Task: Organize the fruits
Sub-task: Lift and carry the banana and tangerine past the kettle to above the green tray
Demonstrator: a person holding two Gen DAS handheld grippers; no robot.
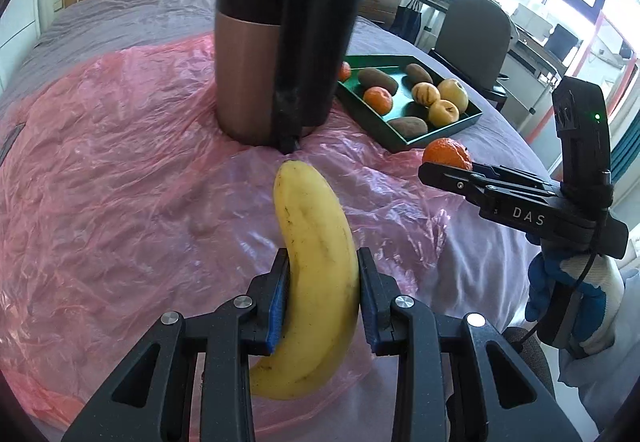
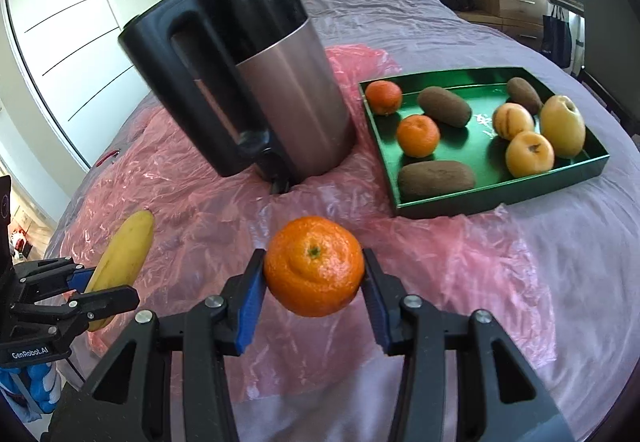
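Through my left wrist camera, my left gripper [image 1: 322, 298] pinches a long yellow banana [image 1: 316, 282] between its blue pads, lifted above the crinkled pink plastic sheet [image 1: 120, 182]. Past the tall copper-and-black kettle [image 1: 280, 42], the shallow green rectangular tray [image 1: 440, 130] already holds oranges, brown kiwis and yellow round fruits.

Through my right wrist camera, my right gripper [image 2: 314, 286] is clamped on a round orange mandarin [image 2: 314, 266], in the air short of the tray [image 2: 500, 198], well apart from it. I count two mandarins, three kiwis and three yellow fruits inside. I judge most of the sorting done; my two carried fruits are left to place, and no other loose fruit shows.
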